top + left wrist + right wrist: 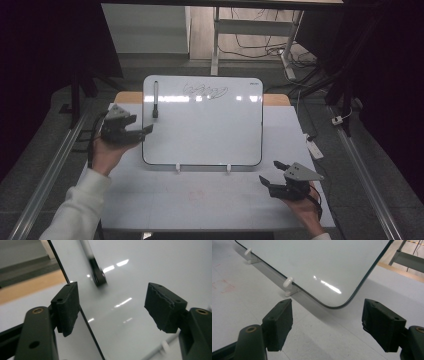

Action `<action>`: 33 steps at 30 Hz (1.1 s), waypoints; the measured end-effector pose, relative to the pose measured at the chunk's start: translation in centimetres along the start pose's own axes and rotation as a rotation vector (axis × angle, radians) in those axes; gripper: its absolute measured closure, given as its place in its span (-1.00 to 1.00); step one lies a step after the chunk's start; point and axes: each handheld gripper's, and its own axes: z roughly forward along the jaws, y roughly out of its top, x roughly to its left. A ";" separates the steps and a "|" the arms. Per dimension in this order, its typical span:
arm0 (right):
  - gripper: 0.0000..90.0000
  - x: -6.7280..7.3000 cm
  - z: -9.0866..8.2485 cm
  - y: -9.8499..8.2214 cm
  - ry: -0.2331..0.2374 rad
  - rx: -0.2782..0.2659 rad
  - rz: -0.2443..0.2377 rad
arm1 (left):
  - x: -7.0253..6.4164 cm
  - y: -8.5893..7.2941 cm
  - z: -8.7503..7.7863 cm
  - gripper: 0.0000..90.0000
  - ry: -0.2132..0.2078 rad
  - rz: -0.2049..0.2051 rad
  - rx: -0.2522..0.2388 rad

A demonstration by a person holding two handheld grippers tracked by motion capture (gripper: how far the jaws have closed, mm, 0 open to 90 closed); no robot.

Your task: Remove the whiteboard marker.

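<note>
Gaping wide, left fingers [65, 312] straddle whiteboard [202, 125] edge | right fingers [278, 323] wide, empty

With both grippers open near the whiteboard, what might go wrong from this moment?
1. The left gripper is open astride the whiteboard's left edge; closing there may pinch or shift the board instead of taking the marker.
2. The board rests on two small white clips; a push could slide it off them.
3. Jaws passing over the scribble may smear it.
</note>
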 end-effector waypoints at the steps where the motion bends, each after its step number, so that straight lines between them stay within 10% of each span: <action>1: -0.46 0.0 0.1 -0.1 0.000 0.004 0.003 | 0.2 0.8 0.4 -0.33 0.011 0.001 -0.004; 14: -0.44 0.3 0.3 -0.1 -0.002 0.009 0.003 | 1.8 7.4 5.5 0.06 0.157 0.000 -0.009; 29: -0.43 0.2 0.1 0.0 -0.014 0.002 0.008 | 1.6 8.0 8.0 0.72 0.145 -0.002 0.004; 33: -0.42 0.5 0.2 0.2 -0.005 0.000 0.004 | 0.6 8.0 7.7 0.80 0.137 0.060 0.004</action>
